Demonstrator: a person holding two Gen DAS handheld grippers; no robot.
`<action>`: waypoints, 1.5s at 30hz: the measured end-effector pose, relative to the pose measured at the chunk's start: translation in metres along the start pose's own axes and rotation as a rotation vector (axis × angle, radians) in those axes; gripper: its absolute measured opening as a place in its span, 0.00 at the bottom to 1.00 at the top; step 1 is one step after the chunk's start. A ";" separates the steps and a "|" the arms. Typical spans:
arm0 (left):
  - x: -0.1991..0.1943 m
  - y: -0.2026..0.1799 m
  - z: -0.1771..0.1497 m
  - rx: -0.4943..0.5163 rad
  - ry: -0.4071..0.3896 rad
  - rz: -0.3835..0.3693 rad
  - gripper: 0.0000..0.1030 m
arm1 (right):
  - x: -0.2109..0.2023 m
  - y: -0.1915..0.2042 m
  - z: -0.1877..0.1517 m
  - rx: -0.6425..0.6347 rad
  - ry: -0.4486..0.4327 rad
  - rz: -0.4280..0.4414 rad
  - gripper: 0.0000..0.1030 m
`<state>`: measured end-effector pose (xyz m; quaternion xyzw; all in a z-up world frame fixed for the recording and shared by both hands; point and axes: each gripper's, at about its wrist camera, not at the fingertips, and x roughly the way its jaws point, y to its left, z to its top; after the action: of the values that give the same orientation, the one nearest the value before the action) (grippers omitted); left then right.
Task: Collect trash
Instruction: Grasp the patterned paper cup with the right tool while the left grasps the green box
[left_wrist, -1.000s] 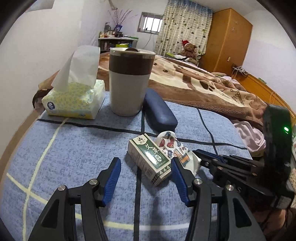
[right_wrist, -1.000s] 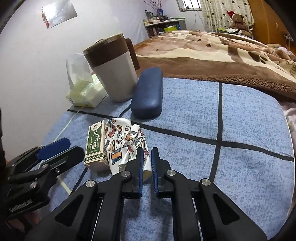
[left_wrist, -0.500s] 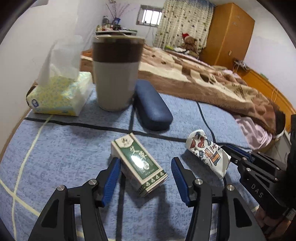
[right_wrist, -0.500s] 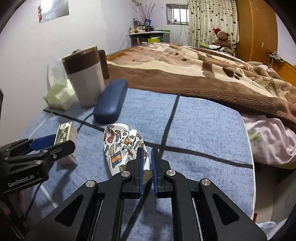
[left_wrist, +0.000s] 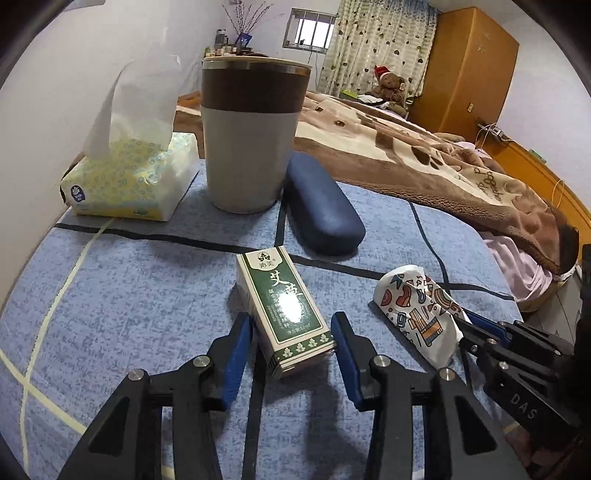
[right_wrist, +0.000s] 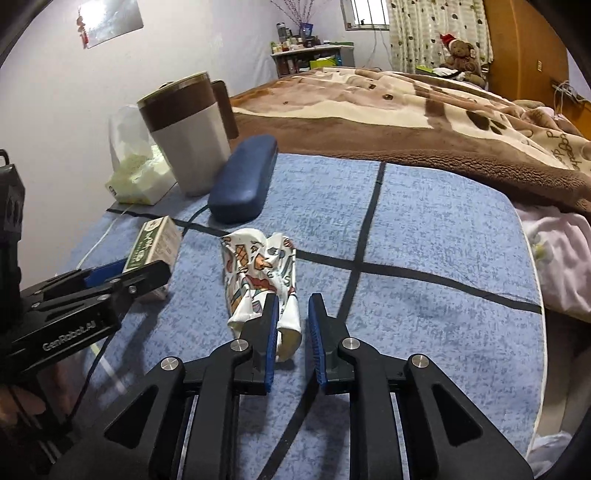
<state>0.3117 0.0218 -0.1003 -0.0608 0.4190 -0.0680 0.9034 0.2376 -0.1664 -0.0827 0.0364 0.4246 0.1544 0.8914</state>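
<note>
The left gripper (left_wrist: 291, 338) straddles the green box (left_wrist: 286, 310) with fingers parted, while the right gripper (right_wrist: 291, 319), released, flanks the crumpled paper cup (right_wrist: 260, 275) nearby

Ahead, a bed under a brown blanket (left_wrist: 424, 155); beyond it a curtained window (left_wrist: 310, 31), orange wardrobe (left_wrist: 465, 66) to the right, pale lilac wall (right_wrist: 55, 92) at left.

Blue checked cloth (left_wrist: 122, 295) carrying tissue pack (left_wrist: 133, 184), mug (left_wrist: 251, 140), dark blue case (left_wrist: 323, 206), green box (left_wrist: 286, 310), crumpled patterned cup (right_wrist: 260, 280).
</note>
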 end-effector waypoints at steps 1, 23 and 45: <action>0.000 0.000 0.000 -0.001 0.001 -0.001 0.43 | -0.001 0.001 0.000 -0.005 -0.004 -0.002 0.16; -0.074 -0.022 -0.034 0.035 -0.065 -0.041 0.39 | -0.071 0.002 -0.023 0.032 -0.151 -0.071 0.11; -0.136 -0.048 -0.081 0.074 -0.108 -0.074 0.36 | -0.145 -0.011 -0.060 0.114 -0.272 -0.092 0.11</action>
<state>0.1593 -0.0058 -0.0424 -0.0461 0.3645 -0.1134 0.9231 0.1084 -0.2247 -0.0151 0.0880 0.3092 0.0827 0.9433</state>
